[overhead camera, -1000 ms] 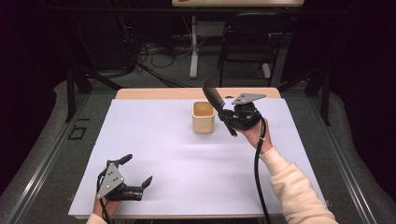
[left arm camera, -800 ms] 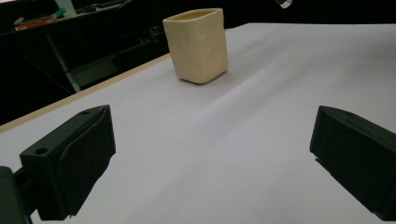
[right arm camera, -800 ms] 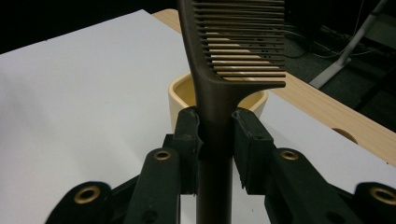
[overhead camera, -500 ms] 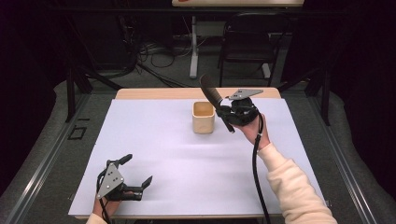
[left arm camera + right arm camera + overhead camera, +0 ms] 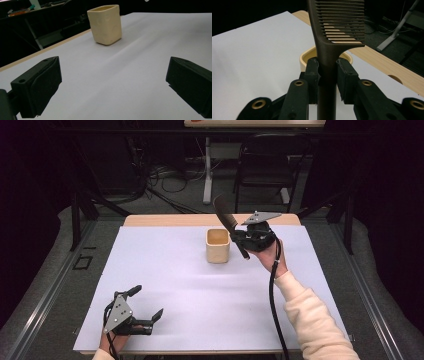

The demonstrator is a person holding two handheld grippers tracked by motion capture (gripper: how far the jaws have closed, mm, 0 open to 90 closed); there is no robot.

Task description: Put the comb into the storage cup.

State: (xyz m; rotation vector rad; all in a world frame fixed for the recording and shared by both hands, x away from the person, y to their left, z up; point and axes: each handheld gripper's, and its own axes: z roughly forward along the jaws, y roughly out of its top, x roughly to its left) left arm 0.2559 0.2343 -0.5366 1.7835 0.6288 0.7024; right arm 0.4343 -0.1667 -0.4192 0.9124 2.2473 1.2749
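Comb [image 5: 226, 221] pinched at its handle between the right gripper [image 5: 246, 239] jaws, now tilted steeper than a second ago, toothed end up toward 11 o'clock, handle tip just beside the cream cup [image 5: 218, 245] at 3 o'clock. Insertion handle-first appears imminent. Left gripper [image 5: 145, 312] rests unmoved at 7 o'clock, jaws spread, empty.

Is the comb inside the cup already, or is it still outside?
Outside. The comb is clamped by its handle in the right tongs, held tilted in the air beside and above the cup; no part of it dips below the rim.
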